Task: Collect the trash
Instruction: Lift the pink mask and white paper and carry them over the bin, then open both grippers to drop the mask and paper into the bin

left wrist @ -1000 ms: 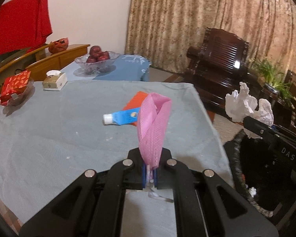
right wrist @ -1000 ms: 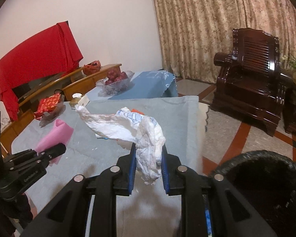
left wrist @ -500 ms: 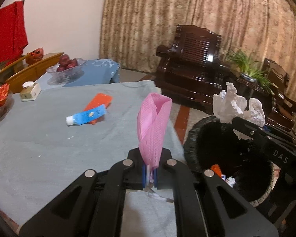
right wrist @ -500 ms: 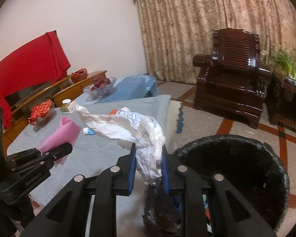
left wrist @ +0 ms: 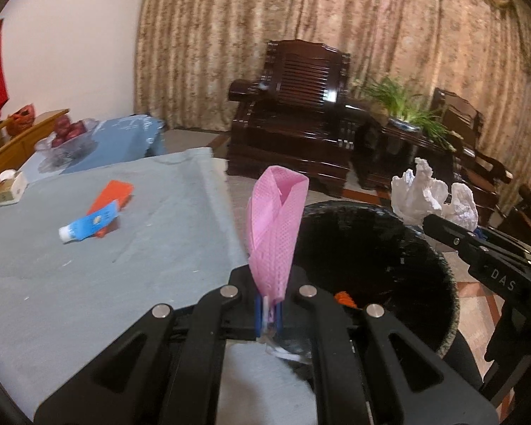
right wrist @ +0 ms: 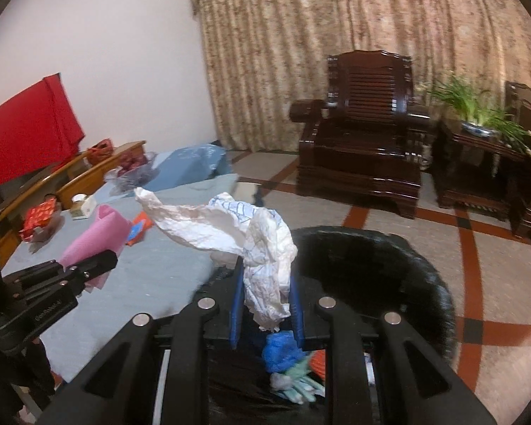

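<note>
My left gripper (left wrist: 269,313) is shut on a pink mesh sleeve (left wrist: 275,226) that stands upright, at the table's right edge beside the black trash bin (left wrist: 439,283). My right gripper (right wrist: 266,301) is shut on crumpled white paper (right wrist: 262,248) and hangs over the bin (right wrist: 417,265), which holds blue, green and orange scraps (right wrist: 290,364). The paper also shows in the left wrist view (left wrist: 424,194), and the pink sleeve in the right wrist view (right wrist: 95,237). A blue tube (left wrist: 88,226) lies on an orange packet (left wrist: 111,196) on the table.
The table has a grey-blue cloth (left wrist: 88,283). A small box (left wrist: 10,189), a fruit bowl (left wrist: 67,138) and a red packet (right wrist: 39,214) stand at its far side. A dark wooden armchair (left wrist: 297,124) and a potted plant (left wrist: 407,109) stand behind the bin.
Both grippers have swung right, from over the table toward the bin. The right gripper now hangs over the bin opening. Both keep their hold.
</note>
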Demonstrator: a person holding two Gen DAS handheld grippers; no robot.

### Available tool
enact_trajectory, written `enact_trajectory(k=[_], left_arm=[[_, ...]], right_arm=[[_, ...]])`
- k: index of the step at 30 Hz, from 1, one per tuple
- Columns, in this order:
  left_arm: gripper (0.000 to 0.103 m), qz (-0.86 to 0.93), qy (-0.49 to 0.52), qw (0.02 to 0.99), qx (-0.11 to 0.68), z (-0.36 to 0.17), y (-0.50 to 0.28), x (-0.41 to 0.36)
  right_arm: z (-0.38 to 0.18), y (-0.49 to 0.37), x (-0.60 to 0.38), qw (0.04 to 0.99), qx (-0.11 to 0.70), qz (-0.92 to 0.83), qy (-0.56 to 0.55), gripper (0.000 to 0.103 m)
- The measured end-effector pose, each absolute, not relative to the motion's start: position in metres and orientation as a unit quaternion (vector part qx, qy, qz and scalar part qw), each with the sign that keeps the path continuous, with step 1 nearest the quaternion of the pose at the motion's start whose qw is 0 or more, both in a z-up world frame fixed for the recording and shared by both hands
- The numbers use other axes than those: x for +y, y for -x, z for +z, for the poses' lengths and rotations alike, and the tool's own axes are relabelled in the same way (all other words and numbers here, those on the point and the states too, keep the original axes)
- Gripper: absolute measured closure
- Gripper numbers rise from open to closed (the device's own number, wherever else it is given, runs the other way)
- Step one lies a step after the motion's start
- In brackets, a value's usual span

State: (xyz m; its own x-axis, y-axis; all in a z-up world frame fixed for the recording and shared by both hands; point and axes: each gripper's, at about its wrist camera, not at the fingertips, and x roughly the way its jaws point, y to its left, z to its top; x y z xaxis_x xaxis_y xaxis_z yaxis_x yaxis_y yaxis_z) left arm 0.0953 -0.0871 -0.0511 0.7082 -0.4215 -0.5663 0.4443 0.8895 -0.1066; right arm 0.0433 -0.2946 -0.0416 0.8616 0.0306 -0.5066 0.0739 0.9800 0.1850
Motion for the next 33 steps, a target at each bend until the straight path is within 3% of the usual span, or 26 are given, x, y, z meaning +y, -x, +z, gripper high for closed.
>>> enact_trajectory(k=[28, 31, 33], left_arm=[[0.099, -0.311, -0.049, 0.891, 0.327, -0.104, -0.130, -0.203], [0.098, -0.313, -0.051, 0.889, 0.331, -0.108, -0.133, -0.208], [0.090, -0.317, -0.046, 0.885, 0.337, -0.110, -0.136, -0.207]], right_arm=[[-0.094, -0.033, -0.380, 0.940, 0.301, -0.105, -0.124, 0.081], [-0.099, -0.037, -0.381, 0.938, 0.305, -0.106, -0.124, 0.081], [-0.102, -0.039, -0.382, 0.937, 0.309, -0.106, -0.123, 0.080]])
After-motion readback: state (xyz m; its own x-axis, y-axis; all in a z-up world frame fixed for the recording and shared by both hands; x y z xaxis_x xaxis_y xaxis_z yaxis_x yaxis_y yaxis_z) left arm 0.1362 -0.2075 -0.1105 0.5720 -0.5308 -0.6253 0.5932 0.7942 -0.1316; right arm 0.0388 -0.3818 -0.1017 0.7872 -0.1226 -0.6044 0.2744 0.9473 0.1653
